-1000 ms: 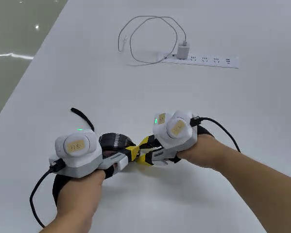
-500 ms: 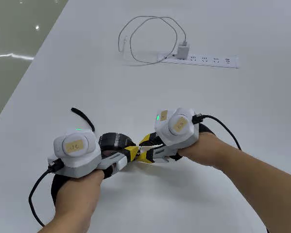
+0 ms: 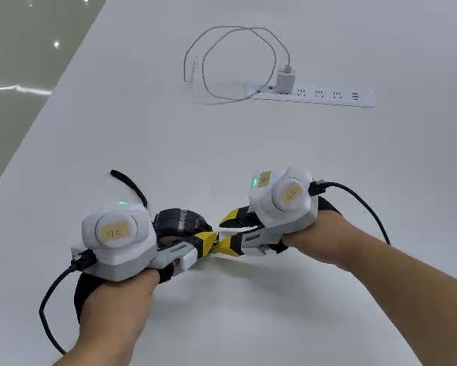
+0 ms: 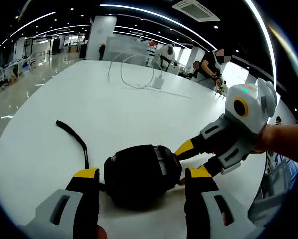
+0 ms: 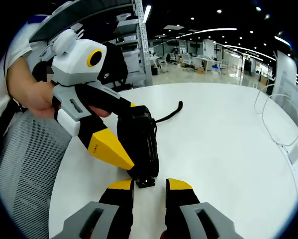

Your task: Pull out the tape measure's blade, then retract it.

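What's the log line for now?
left gripper: shut on tape measure | right gripper: open at blade tip | blade: not pulled out

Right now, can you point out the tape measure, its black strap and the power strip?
tape measure (image 4: 139, 174), left gripper view, middle of its black case
black strap (image 4: 75, 137), left gripper view, midway along it
power strip (image 3: 335, 96), head view, its white top

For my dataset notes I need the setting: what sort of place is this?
Probably a large open-plan office or lab hall: a long white table with a power strip on it, long strip lights on the ceiling, and rows of desks and chairs in the background.
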Motion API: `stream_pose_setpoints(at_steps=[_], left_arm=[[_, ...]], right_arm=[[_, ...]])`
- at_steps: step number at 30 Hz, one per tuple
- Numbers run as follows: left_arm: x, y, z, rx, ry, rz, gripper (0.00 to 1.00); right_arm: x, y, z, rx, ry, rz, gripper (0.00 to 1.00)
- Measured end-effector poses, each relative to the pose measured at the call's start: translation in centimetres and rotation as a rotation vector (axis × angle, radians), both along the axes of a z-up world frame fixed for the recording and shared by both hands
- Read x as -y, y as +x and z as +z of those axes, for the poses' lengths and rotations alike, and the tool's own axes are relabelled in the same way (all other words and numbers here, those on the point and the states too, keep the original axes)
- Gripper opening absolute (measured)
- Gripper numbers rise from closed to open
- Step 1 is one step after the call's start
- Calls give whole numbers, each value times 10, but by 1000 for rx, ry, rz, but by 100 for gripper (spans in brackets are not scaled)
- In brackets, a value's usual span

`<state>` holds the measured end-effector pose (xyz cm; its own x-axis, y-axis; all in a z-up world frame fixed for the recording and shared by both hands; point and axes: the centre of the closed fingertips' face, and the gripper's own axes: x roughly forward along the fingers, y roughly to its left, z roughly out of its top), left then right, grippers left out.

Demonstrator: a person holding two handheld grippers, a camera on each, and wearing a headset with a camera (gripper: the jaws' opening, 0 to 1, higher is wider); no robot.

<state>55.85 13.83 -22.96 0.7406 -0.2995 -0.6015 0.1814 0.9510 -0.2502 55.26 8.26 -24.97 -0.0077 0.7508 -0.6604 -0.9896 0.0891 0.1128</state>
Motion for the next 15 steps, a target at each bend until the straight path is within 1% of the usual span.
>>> stream_pose_setpoints(at_steps=[4,6,8,11,15], left_arm=[[-2,-2,3,16,10,-21,66],[-6,-3,3,18,15,-25,66],[-7,-5,3,21,18,-34,66],[-8,-6,3,24,21,-46,66],[-8,-8,4,26,23,-56,66]], right_arm=[[6,1,4,9,8,-27,24],[9,0,7,19,14,-39,25],[11,0,9,12,20,-50,25],[13,0,7,7,19,-57,25],[15,0,11,10,29,-74,25]])
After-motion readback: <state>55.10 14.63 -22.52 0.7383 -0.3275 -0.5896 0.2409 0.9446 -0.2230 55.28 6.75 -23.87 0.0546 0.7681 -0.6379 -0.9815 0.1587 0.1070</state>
